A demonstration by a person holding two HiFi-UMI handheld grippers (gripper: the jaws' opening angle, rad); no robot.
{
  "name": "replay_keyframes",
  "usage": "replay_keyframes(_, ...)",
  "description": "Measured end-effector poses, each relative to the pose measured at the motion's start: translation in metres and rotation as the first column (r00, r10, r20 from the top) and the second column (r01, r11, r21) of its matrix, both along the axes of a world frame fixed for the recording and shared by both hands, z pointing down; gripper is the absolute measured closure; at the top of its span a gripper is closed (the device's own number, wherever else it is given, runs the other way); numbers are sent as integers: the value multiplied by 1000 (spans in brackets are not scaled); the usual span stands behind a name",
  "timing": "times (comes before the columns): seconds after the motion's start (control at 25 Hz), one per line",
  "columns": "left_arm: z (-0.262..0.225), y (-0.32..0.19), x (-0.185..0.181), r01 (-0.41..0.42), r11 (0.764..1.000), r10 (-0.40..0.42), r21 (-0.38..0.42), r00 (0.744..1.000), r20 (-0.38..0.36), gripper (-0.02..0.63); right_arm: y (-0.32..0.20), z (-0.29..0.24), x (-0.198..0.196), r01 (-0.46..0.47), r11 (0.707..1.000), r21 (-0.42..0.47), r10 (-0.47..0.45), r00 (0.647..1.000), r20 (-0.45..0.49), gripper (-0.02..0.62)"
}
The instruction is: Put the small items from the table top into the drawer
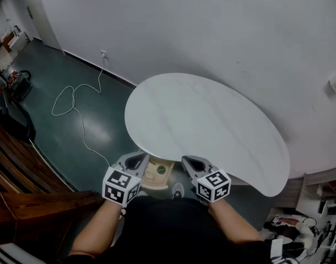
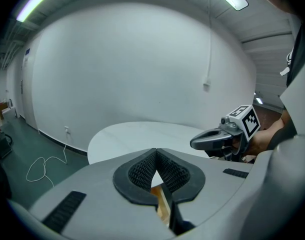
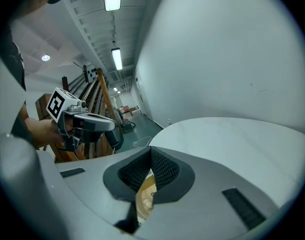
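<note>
L tool (image 2: 155,151): pads clenched tip to tip, nothing btwn them. R tool (image 3: 151,150): same, clamped shut on nothing. Both were held side by side, near each other, pointing toward the near edge of the surface (image 1: 201,125), marker cubes toward the person. Through the gap under each pair of pads showed the pale wood of the drawer (image 1: 151,180). The drawer stood pulled out below the surface's near edge, btwn the two tools, just ahead of the person's dark torso. Inside lay a round item w/ a green spot (image 1: 161,170); other contents too small to tell. The surface was a white oval top. Beyond it: dark green floor (image 1: 58,131) w/ a white cable (image 1: 74,100) looping up to a wall socket (image 1: 103,54), white wall behind, brown wooden structure (image 1: 25,175) at left.
</note>
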State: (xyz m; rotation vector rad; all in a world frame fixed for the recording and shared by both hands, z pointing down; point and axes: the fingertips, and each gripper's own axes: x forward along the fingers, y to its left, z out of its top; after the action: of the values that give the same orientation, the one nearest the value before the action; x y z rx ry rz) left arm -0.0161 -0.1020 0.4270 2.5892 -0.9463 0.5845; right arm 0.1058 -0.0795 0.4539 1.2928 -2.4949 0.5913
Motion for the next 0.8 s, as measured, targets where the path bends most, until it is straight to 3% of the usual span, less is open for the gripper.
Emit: replay_keyframes(0.8,-1,-8,1,10,1000,-10,0,1000,4,592,-6,-2,-5,25,1000,10,-24,1000,-18,588)
